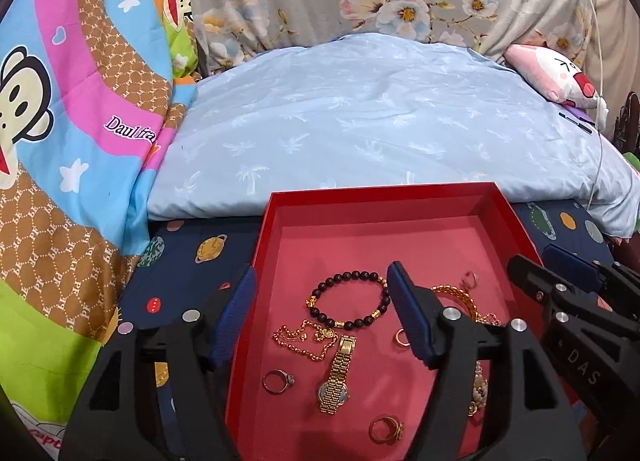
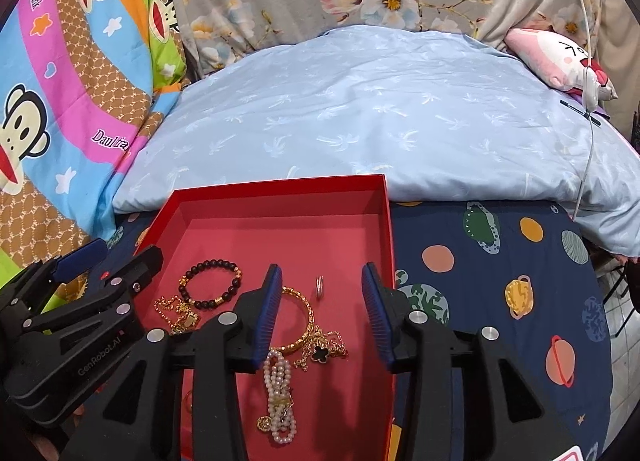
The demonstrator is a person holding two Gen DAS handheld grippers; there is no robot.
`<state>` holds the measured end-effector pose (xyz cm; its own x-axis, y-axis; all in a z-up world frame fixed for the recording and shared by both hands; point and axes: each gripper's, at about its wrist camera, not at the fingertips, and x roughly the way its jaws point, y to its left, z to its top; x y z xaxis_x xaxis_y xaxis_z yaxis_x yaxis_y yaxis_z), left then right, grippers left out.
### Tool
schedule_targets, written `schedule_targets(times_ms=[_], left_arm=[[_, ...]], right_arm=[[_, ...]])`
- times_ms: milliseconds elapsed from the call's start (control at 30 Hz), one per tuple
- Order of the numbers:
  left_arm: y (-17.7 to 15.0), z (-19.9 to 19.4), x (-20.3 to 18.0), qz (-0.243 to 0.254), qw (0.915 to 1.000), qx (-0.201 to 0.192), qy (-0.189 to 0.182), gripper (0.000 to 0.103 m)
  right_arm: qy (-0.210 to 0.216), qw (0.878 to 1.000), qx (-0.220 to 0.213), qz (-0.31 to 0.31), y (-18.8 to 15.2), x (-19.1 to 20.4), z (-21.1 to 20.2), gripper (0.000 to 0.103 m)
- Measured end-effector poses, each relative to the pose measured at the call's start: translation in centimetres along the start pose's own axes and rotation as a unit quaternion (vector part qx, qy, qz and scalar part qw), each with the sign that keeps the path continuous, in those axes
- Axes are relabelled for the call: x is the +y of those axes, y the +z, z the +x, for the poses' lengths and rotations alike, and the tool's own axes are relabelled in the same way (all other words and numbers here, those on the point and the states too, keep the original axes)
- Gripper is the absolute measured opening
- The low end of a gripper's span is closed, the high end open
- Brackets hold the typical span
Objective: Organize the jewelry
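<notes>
Jewelry lies scattered inside a shallow red box (image 1: 276,217) that sits on a navy planet-print bed sheet (image 1: 192,245), and everything below is placed against that box. From the left wrist, the left tongs (image 1: 322,319) hang spread apart and empty over the box's near left part, one finger outside its left wall; under them lie a dark bead bracelet (image 1: 349,299), a gold chain (image 1: 301,337), a gold watch (image 1: 337,377), a stone-set ring (image 1: 277,381) and a gold ring (image 1: 385,430) nearest the camera. The right tongs (image 1: 560,265) reach over the box's right wall. From the right wrist, the right tongs (image 2: 318,311) are parted and holding nothing above the box's right half, over a gold bangle (image 2: 306,321), a pearl strand (image 2: 280,397), a black clover pendant (image 2: 320,353) and a small silver ring (image 2: 319,287). A pale blue pillow (image 2: 360,109) lies just behind the box.
</notes>
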<state>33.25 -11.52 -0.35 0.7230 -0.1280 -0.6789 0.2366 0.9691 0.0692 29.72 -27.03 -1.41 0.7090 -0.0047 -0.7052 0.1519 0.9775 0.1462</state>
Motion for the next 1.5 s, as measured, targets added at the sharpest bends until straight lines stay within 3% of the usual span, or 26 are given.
schedule_targets(times_ms=[1200,1500], left_arm=[[-3.1,-4.7,0.5,0.002,1.0000,-0.002,-0.007,0.065],[-5.6,-7.3,1.7,-0.006,0.9993,-0.025,0.027,0.086]], right_arm=[[-0.018,1.000,-0.011,-0.010,-3.6,1.8,-5.2,0.063],[-0.033,0.999,-0.023,-0.003,-6.1,1.8,-7.5,0.071]])
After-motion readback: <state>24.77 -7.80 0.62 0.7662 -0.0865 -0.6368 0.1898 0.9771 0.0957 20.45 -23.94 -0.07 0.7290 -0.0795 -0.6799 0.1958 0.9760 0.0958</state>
